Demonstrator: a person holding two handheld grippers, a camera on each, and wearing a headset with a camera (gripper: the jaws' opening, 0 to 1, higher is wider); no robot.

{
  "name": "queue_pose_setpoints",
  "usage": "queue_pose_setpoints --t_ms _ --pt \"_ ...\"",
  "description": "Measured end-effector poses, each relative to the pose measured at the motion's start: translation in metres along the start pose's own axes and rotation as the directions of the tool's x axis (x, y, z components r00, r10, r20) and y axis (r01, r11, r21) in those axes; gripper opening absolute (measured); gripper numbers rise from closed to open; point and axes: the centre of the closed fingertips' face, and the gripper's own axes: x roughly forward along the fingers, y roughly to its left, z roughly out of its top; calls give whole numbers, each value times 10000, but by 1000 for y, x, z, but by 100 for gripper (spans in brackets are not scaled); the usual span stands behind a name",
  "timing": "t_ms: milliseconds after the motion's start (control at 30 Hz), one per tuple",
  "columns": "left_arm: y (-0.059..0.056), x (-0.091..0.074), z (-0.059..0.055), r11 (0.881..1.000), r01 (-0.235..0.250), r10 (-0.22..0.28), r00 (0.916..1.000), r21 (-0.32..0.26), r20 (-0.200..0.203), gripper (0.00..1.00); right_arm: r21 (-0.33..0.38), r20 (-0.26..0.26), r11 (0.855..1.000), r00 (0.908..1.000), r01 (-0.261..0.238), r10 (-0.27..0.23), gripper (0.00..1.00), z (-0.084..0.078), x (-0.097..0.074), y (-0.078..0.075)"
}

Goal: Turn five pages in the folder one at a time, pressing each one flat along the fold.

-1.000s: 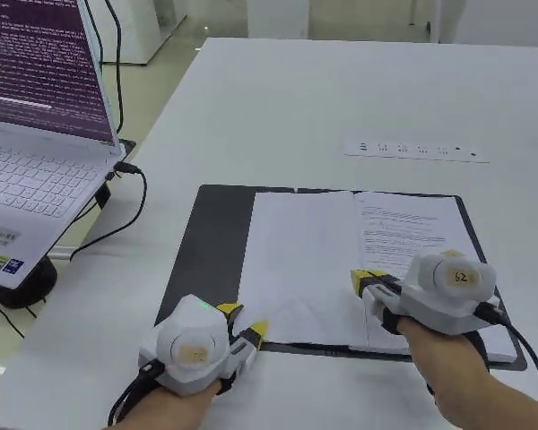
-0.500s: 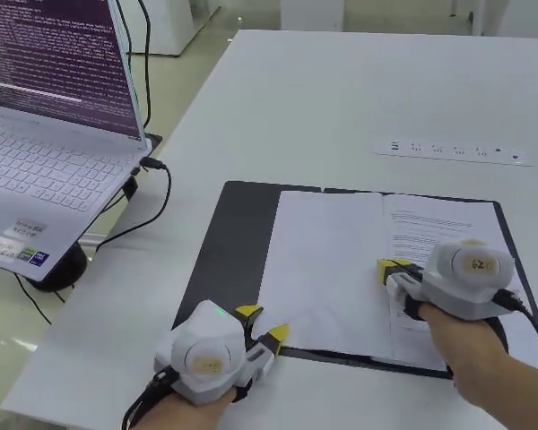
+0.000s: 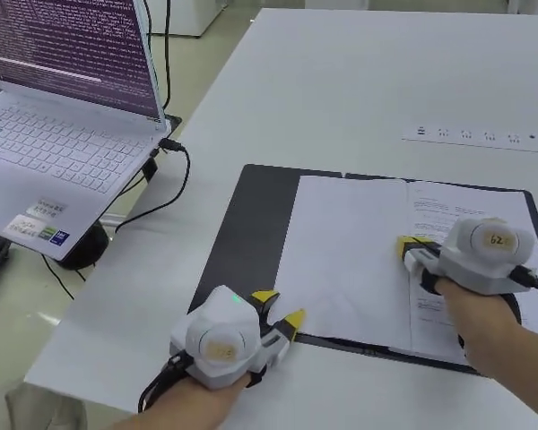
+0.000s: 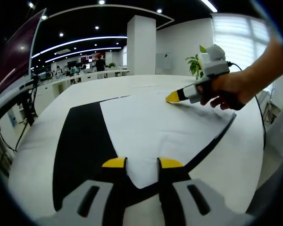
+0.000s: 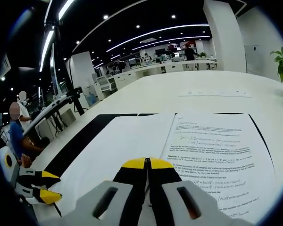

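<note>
An open silver laptop with a purple text screen (image 3: pixel 67 125) sits at the left edge of the white counter (image 3: pixel 341 81). The left hand-held gripper (image 3: pixel 280 306) hovers at the near edge of the open black folder with white pages (image 3: pixel 251 233), its yellow-tipped jaws a little apart and empty. The folder lies flat, with a blank sheet (image 3: pixel 345 251) beside a printed page (image 5: pixel 217 146). The right hand-held gripper (image 5: pixel 147 164) has its jaws pressed together, gripping nothing, tips down near the fold. A white power strip (image 3: pixel 480 137) lies beyond the folder.
</note>
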Motion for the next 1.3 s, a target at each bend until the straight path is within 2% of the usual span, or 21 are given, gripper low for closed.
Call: queue_pose_setpoints --t_ms 300,1033,1233,1300 --pt "0 1 0 10000 8 -9 10000 42 28 24 93 44 9999 9999 126 -126 0 9 9 -6" --pt "1 1 0 10000 31 -31 9999 22 121 24 237 67 9991 9993 358 -360 0 37 58 -30" --pt "1 1 0 10000 41 -41 9999 33 150 24 231 100 9988 9990 438 -441 0 46 63 -31" --pt "1 1 0 10000 38 -38 9999 25 156 24 258 100 9985 9988 477 -480 0 49 72 -39"
